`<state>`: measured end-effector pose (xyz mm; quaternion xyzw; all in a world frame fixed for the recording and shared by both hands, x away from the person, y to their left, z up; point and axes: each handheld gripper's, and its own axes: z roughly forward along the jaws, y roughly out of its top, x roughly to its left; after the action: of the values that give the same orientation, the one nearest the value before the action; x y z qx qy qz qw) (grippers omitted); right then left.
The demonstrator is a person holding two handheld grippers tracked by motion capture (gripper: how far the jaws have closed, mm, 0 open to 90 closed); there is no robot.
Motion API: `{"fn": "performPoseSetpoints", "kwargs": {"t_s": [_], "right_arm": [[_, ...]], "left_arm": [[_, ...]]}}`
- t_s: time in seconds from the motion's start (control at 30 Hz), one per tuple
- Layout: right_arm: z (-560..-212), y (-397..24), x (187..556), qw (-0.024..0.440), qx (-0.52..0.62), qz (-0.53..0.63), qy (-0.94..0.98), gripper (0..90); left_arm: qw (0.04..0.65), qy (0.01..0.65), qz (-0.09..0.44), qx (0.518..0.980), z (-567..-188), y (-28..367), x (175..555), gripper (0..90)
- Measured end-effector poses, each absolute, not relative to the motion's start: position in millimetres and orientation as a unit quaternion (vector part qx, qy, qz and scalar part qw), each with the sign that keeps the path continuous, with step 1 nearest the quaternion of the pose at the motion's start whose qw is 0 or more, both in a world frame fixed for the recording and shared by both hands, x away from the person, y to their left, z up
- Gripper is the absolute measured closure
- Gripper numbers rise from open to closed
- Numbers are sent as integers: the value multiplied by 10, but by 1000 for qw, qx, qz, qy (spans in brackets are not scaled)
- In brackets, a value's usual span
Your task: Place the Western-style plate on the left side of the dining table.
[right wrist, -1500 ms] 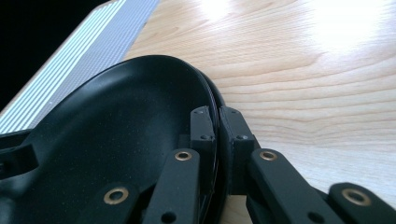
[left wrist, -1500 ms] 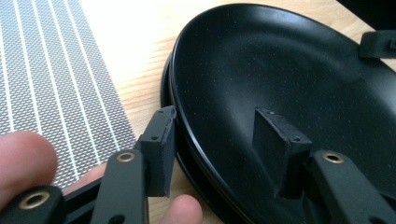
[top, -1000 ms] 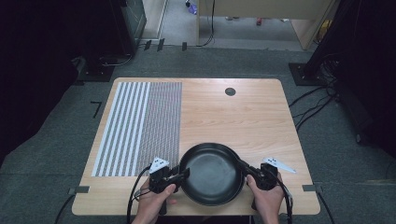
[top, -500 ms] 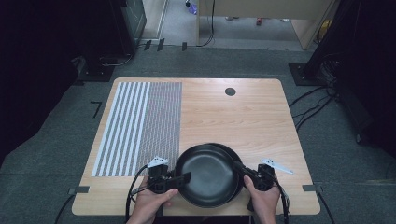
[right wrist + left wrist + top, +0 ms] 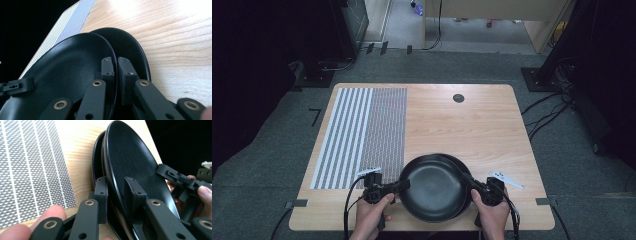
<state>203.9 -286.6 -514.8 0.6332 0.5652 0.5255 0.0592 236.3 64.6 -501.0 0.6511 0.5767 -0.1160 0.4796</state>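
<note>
I am holding the top plate (image 5: pixel 432 187) at both sides, over the near edge of the table (image 5: pixel 472 125). It is sitting tilted on a second plate (image 5: pixel 460 167) whose rim is peeking out beyond it on the far right. My left gripper (image 5: pixel 401 186) is pinching the top plate's left rim; in the left gripper view the pads (image 5: pixel 101 192) are sitting one on each face of that rim, with the lower plate (image 5: pixel 96 162) just behind. My right gripper (image 5: pixel 473 189) is clamping the opposite rim, and in the right gripper view its fingers (image 5: pixel 108 67) are closing tight on the thin edge of the top plate (image 5: pixel 67 65), the lower plate (image 5: pixel 130 47) lying just past it. A striped mat (image 5: pixel 362 132) is lying left of the plates, touching neither. A white tag (image 5: pixel 506 179) is resting just right of the right gripper. A dark round hole (image 5: pixel 458 98) is showing far beyond the plates.
</note>
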Motion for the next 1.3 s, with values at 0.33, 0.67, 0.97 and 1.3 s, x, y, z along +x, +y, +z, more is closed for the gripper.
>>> {"fn": "performPoseSetpoints", "kwargs": {"t_s": [0.33,0.67,0.97,1.3], "right_arm": [[-5143,-2813,2028,66,623,531,570,825],[-5103,-2659,1994,79,610,521,592,811],[-5065,-2634,2001,87,610,522,590,816],[-5021,-2588,2005,90,610,519,592,816]], "left_arm": [[496,584,-116,632,-4987,721,2344,788],[521,606,-157,580,-5005,859,2371,820],[521,600,-165,583,-5004,887,2407,825],[529,598,-165,579,-4973,942,2433,825]]}}
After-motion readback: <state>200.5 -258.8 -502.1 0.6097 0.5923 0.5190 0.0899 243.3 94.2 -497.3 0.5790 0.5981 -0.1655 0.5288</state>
